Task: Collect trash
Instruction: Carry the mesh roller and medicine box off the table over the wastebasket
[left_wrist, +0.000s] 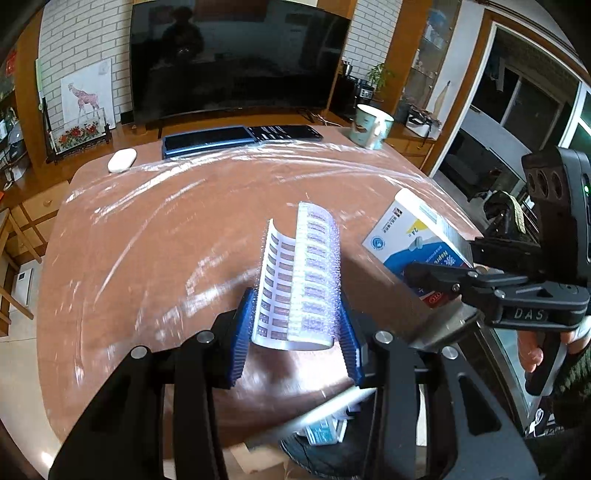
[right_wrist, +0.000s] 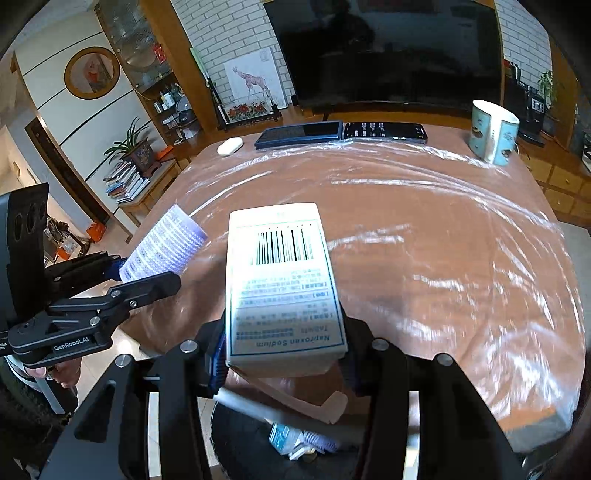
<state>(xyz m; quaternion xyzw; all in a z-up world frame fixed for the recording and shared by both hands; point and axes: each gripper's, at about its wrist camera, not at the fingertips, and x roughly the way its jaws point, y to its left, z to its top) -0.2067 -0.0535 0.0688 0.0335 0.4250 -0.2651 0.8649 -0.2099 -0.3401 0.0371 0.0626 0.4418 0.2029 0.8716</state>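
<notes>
Below the near table edge, a dark bin (right_wrist: 258, 439) already holds discarded packets, and both grippers hover above it with trash in their jaws. The right gripper (right_wrist: 284, 354) is clamped on a white medicine box (right_wrist: 282, 284), barcode up; the left gripper (left_wrist: 295, 332) pinches a curled blister sheet (left_wrist: 299, 280), which it holds upright. Both point forward over the plastic-covered table (left_wrist: 147, 240), level and close beside each other. To finish cleanly, each load likely needs to sit squarely over the bin's mouth before release, one at a time. Farther back, a mug (right_wrist: 493, 131), remotes (right_wrist: 384, 132) and a white case (right_wrist: 229, 145) sit untouched below the television (left_wrist: 236, 59).
</notes>
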